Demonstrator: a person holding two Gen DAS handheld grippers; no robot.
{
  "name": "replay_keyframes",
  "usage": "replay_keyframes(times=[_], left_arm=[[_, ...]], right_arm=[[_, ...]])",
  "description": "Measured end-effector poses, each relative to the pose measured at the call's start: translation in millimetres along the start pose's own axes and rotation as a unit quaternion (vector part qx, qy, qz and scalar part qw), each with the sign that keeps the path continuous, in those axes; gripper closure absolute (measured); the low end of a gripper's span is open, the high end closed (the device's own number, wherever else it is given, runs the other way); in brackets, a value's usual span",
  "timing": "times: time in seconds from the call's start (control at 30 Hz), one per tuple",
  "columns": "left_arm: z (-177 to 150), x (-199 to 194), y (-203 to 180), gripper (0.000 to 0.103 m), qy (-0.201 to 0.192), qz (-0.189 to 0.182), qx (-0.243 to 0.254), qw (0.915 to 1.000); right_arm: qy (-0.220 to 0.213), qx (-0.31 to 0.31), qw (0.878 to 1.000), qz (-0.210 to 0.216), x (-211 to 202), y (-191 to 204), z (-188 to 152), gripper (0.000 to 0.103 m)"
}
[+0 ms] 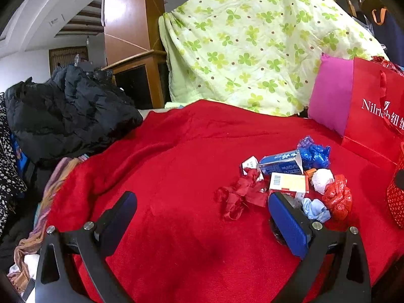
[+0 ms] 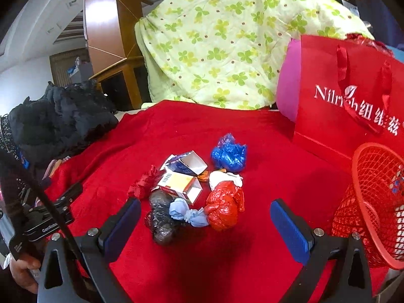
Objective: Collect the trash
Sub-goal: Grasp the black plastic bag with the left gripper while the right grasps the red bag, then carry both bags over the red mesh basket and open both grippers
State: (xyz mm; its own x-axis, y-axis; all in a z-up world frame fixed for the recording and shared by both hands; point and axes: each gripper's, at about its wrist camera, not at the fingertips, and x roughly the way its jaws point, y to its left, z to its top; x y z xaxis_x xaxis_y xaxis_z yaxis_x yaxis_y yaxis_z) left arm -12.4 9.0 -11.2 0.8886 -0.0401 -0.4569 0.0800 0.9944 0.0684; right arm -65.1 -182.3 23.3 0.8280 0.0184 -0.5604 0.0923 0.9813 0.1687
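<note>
A heap of trash lies on the red blanket (image 1: 176,227): a blue carton (image 1: 280,162), a yellow-white box (image 1: 287,183), a red ribbon (image 1: 240,194), a blue plastic wad (image 2: 228,152), a white paper ball (image 2: 224,178), a red plastic wad (image 2: 223,205), a pale blue wrapper (image 2: 184,210) and a dark plastic bag (image 2: 161,217). My left gripper (image 1: 202,202) is open, left of the heap, its right finger in front of it. My right gripper (image 2: 205,208) is open just before the red wad and pale blue wrapper. A red mesh basket (image 2: 373,202) stands at the right.
A red paper gift bag (image 2: 341,101) and a pink cushion (image 1: 330,93) stand behind the heap. A green-patterned quilt (image 1: 252,40) rises at the back. A black padded jacket (image 1: 65,116) lies at the left. A hand (image 2: 22,272) holds the left gripper's body.
</note>
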Motion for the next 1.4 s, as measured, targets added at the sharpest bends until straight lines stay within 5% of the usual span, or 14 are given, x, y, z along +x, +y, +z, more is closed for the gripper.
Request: replay_keyframes(times=[0.13,0.23,0.43,0.57,0.63,0.77,0.93,1.13,1.4], left_arm=[[-4.5,12.7,-9.4,0.000,0.017,-0.026,-0.003,0.9995],[-10.4,30.7,-17.9,0.000,0.054,-0.082,-0.025,0.9948],[-22.5,59.5,-44.6,0.000,0.093,-0.123,-0.022,0.9878],[-32.6,81.2,-61.0,0.000,0.151,-0.165,-0.020,0.9746],[-38.4,91.9,-69.4,0.003,0.171,-0.173,-0.022,0.9697],[-48.3,112.2,-83.2,0.023,0.212,-0.191,-0.024,0.9580],[-53.8,118.7,-98.3,0.058,0.231,-0.242,-0.025,0.9418],[-52.9,108.6,-89.0,0.065,0.214,-0.236,-0.024,0.9476],[-38.5,75.6,-57.1,0.066,0.131,-0.163,-0.010,0.9778]], right_arm=[[0.037,0.022,0.999,0.014,36.5,-22.6,-1.1,0.000],[0.079,0.052,0.995,0.026,71.4,-43.1,-2.3,0.002],[0.151,0.156,0.973,0.076,132.3,-79.8,-9.2,0.019],[0.181,0.169,0.964,0.096,156.0,-75.4,-11.5,0.022],[0.199,0.169,0.960,0.104,167.7,-72.5,-12.5,0.033],[0.228,0.185,0.951,0.098,185.7,-74.7,-23.4,0.054],[0.200,0.152,0.963,0.100,171.3,-68.8,-18.7,0.056],[0.140,0.119,0.976,0.114,137.5,-65.0,-4.3,0.056],[0.022,0.078,0.986,0.146,71.2,-74.6,10.9,0.056]])
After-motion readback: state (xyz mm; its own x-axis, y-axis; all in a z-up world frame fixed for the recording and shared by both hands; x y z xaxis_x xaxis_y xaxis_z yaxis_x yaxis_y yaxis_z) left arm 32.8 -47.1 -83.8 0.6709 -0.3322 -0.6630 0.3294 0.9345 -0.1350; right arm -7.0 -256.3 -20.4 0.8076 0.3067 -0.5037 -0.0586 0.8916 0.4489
